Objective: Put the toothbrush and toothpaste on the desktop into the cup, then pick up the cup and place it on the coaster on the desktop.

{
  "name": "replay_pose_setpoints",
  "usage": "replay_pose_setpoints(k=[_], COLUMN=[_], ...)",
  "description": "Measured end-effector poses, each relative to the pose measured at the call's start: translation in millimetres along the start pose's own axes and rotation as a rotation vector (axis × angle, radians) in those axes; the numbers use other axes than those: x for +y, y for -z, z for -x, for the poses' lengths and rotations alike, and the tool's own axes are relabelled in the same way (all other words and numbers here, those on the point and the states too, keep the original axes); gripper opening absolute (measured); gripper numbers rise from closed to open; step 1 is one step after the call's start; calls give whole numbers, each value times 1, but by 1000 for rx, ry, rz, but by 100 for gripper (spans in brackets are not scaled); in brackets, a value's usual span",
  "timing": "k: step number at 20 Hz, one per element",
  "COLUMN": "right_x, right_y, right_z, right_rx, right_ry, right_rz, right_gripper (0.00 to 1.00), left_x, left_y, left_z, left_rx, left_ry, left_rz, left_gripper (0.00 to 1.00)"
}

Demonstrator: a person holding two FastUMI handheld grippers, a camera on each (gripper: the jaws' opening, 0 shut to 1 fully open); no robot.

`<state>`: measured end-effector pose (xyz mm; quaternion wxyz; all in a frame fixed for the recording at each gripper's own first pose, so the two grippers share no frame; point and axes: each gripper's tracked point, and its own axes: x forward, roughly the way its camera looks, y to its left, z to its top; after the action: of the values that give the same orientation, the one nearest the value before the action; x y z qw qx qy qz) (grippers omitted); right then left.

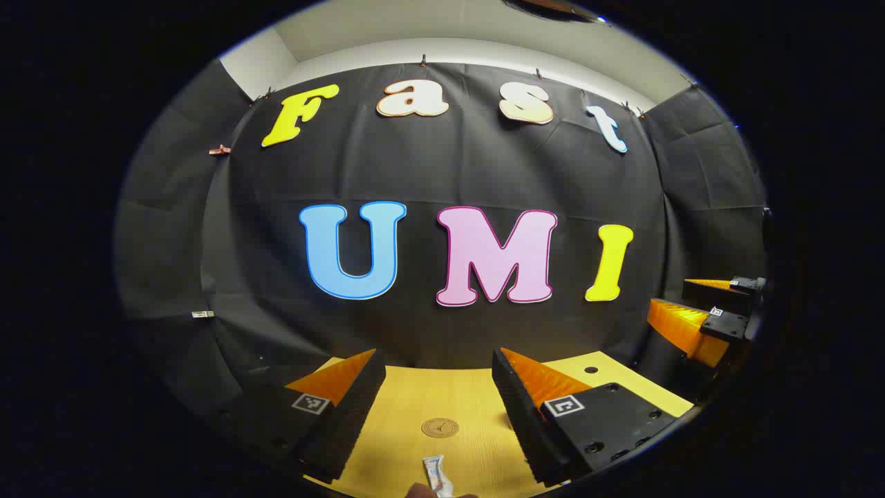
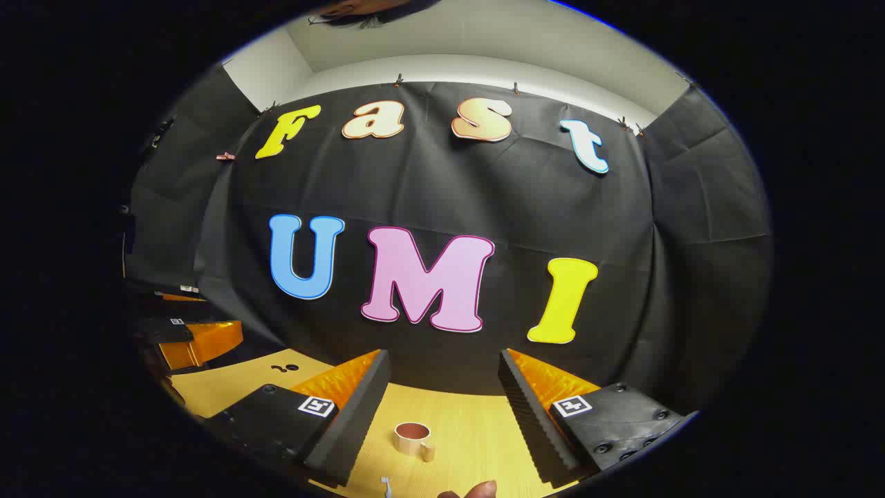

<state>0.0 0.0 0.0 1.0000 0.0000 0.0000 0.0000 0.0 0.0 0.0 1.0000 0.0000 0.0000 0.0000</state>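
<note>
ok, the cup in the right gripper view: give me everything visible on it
The cup is small, cream-coloured outside and pinkish-brown inside, probably ceramic. It stands upright on the wooden desktop, mouth up and looking empty, with a small handle low on its right side. It sits ahead of the right tool, in line with the gap between the open fingers, and nothing touches it but the desktop. A white toothbrush tip lies nearer the camera.
</note>
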Motion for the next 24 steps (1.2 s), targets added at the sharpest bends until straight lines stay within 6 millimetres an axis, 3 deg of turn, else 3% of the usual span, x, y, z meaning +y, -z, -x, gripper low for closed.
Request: replay_pose_setpoints(k=[16, 19, 24], right_x=[4, 1, -5], right_y=[6, 10, 21], right_z=[8, 11, 15], right_rx=[23, 33, 64], right_ry=[2, 11, 29], right_rz=[43, 49, 58], right_gripper=[97, 97, 95], left_x=[-2, -9, -8], left_y=[41, 60, 124], left_z=[-8, -15, -37], left_rx=[107, 152, 296], left_ry=[26, 69, 99], left_rz=[48, 66, 105], left_gripper=[96, 96, 97])
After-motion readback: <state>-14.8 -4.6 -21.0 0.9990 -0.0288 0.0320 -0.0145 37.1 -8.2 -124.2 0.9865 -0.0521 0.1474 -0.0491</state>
